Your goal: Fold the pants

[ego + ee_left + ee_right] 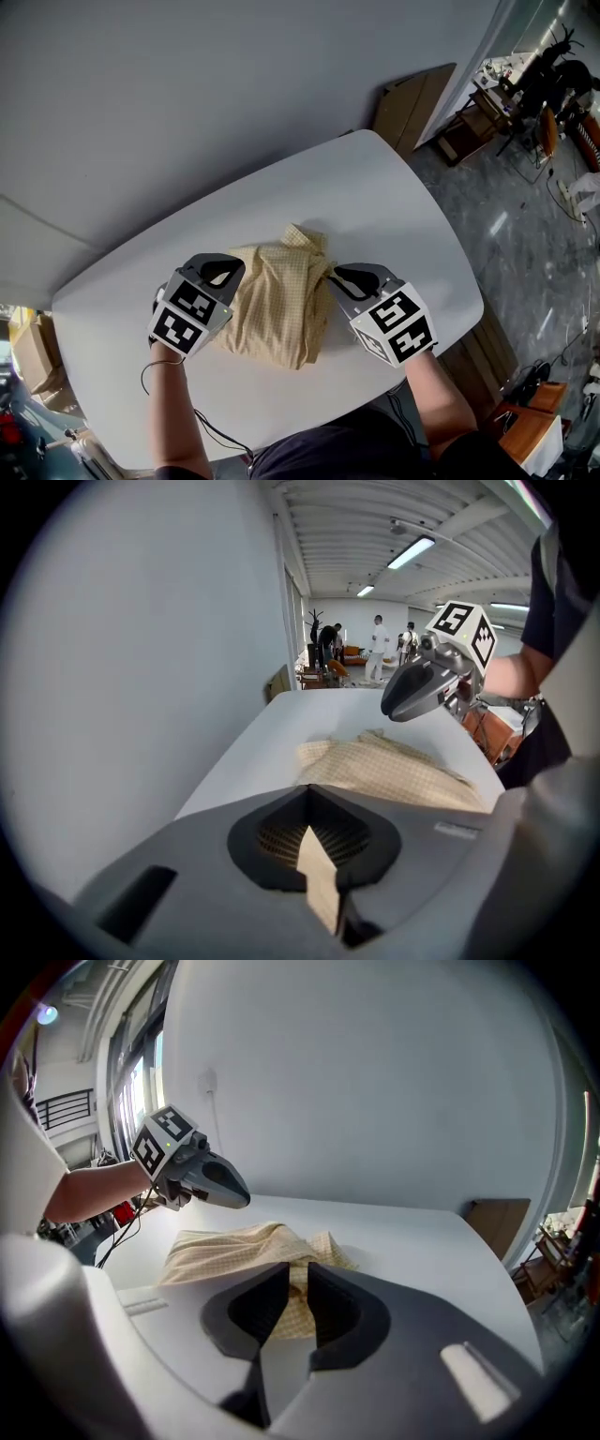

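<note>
The desk (pixel 375 187) is white with rounded corners and stands with one long side close to a pale wall. Directly on it, toward the near edge, lie the pants (pixel 277 300). They are pale yellow with a fine check, folded into a rough, thick rectangle, and one loose corner of cloth pokes out toward the wall.

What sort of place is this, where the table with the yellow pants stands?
Probably a large open workshop or lab hall. It has a high ribbed ceiling with strip lights, people standing far off among equipment, and a polished, stone-like floor.
</note>
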### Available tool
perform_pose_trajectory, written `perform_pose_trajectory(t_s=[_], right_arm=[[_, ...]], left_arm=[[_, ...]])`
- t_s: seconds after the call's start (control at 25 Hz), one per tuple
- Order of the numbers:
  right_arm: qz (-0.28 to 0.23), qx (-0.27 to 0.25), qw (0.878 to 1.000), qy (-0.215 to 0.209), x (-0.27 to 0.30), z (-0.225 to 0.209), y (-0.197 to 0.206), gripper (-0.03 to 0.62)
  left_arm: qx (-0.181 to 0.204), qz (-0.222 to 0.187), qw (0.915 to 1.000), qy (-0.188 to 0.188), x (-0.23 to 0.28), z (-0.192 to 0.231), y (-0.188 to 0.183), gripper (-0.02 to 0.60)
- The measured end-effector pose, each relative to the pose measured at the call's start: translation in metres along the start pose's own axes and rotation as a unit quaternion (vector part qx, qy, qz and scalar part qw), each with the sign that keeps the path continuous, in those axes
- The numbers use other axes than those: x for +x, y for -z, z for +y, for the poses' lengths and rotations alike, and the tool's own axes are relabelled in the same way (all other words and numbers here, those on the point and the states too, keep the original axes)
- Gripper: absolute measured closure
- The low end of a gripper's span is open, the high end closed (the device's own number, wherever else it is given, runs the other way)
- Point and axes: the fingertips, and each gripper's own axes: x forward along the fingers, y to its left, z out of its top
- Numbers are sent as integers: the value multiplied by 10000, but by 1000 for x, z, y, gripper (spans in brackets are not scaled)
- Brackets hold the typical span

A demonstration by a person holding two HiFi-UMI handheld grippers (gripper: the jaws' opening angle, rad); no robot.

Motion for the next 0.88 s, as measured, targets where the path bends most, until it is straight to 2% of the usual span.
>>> perform_pose_trajectory(t_s=[0.08, 0.24, 0.32, 0.52, 0.6, 0.72, 0.88], right_arm=[[-13, 42, 10000, 8, -1, 17, 6, 594], [-41, 314, 9994, 101, -11, 42, 20, 594], [-9, 359, 9992, 195, -16, 55, 27, 594], [-24, 531, 9981, 315, -29, 89, 43, 594], [-86, 632, 9974, 320, -34, 107, 47, 594], [-129, 771, 9964, 337, -39, 136, 60, 594], [-154, 944, 9943, 470, -47, 164, 78, 594]], left_arm=[[-234, -69, 9996, 134, -10, -19, 14, 581], [-961, -543, 9937, 189, -28, -53, 33, 581], [-1258, -577, 9903, 102, -34, -65, 46, 583], [-1176, -222, 9928, 53, -46, -101, 76, 583], [-1251, -239, 9918, 65, -52, -112, 82, 583], [-1420, -277, 9891, 287, -58, -135, 94, 582], [-1403, -229, 9893, 341, -70, -159, 110, 583]])
